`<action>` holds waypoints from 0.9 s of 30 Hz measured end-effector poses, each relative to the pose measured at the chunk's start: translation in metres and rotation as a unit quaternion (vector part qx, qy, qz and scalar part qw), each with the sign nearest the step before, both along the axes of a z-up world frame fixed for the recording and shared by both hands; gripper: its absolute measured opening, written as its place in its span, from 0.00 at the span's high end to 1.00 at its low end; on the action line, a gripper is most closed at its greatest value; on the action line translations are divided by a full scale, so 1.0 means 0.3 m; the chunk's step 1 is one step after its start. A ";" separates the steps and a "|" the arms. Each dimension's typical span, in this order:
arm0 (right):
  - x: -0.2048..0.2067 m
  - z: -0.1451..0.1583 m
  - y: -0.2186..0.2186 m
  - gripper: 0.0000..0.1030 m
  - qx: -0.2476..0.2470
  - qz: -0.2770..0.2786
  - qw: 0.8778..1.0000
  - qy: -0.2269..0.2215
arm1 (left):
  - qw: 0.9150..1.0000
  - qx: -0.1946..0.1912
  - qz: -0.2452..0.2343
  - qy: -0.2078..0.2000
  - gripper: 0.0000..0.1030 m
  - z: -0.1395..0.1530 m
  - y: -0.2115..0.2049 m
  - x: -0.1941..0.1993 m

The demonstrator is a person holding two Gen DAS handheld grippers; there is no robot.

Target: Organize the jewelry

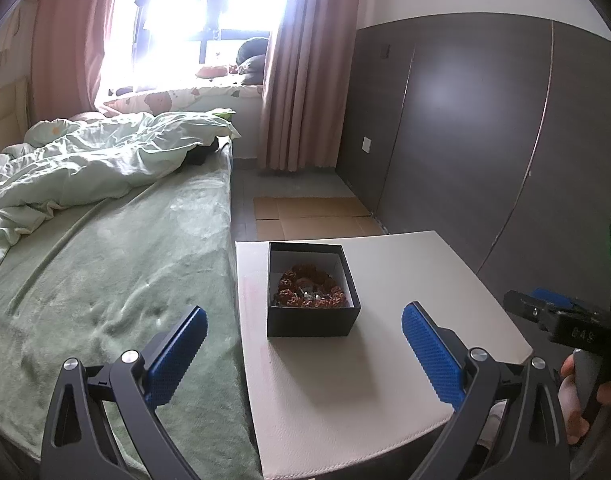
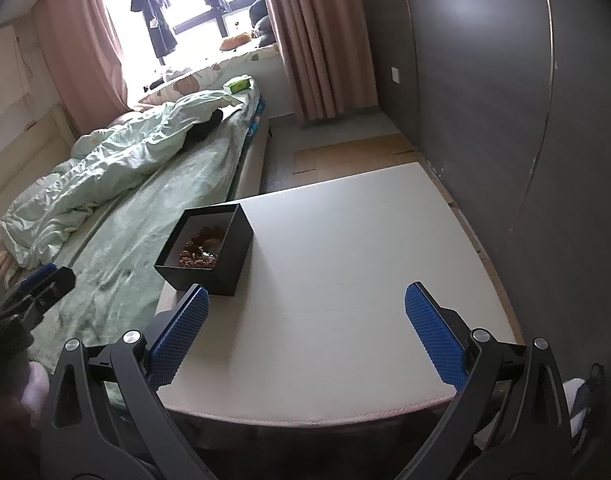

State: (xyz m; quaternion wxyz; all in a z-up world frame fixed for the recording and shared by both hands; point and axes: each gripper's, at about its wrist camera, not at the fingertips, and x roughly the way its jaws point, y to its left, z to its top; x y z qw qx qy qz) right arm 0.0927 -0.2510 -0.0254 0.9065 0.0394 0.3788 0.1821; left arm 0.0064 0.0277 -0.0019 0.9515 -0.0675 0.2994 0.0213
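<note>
Open black square cardboard box point(image 1: 312, 320) sits on the white rectangular tabletop point(image 1: 405, 360), near its left edge beside the green-blanketed bed point(image 1: 125, 260), toward the far left corner. Inside on the pale lining lies a brown beaded bracelet point(image 1: 310, 286) coiled in a ring, with something small and shiny in the middle, too small to identify. Left gripper point(image 1: 303, 354) hovers above the near edge, blue-padded fingers spread wide, empty. Right gripper point(image 2: 307, 334) likewise wide apart, holding nothing, over the tabletop right of the box.
</note>
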 end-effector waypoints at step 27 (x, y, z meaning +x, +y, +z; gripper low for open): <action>-0.010 0.022 0.036 0.05 -0.008 0.013 1.000 -0.014 | 1.000 0.002 -0.005 0.002 0.08 0.007 0.001 -0.013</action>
